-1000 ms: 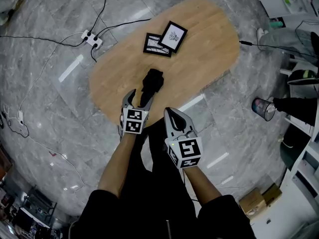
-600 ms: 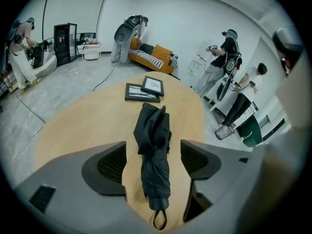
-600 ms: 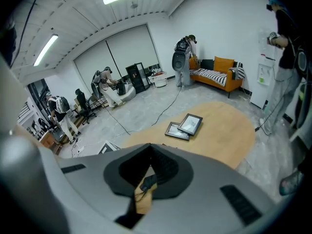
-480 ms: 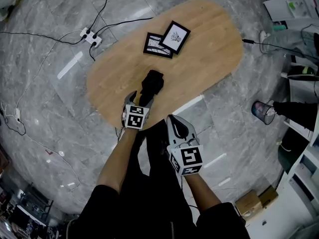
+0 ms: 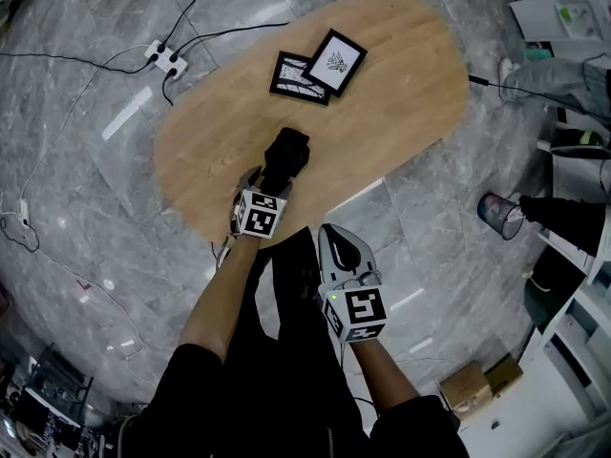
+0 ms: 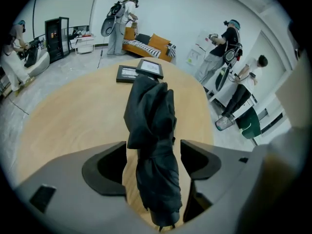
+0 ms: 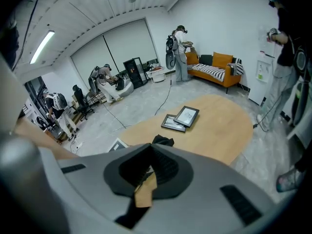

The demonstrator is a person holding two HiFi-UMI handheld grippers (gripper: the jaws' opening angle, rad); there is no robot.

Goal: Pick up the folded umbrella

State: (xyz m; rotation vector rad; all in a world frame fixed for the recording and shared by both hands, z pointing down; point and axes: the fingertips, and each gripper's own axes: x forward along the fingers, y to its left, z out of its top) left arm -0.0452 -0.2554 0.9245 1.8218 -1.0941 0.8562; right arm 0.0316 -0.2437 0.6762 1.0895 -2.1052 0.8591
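While my left gripper (image 6: pixel 153 155) is straddling the umbrella (image 6: pixel 148 116), its jaws have just been opening and are standing wide, not squeezing it. My right gripper (image 7: pixel 148 167) is hanging closed, empty.

Oval wooden table (image 5: pixel 382 113) on grey marble floor (image 5: pixel 86 208). At table's far end, black pic frame (image 5: pixel 334 62) overlaps a 2nd frame (image 5: pixel 294 76). White power strip (image 5: pixel 164 59) w/ cables off table's far-left edge; small bin (image 5: pixel 503 210) right of table.
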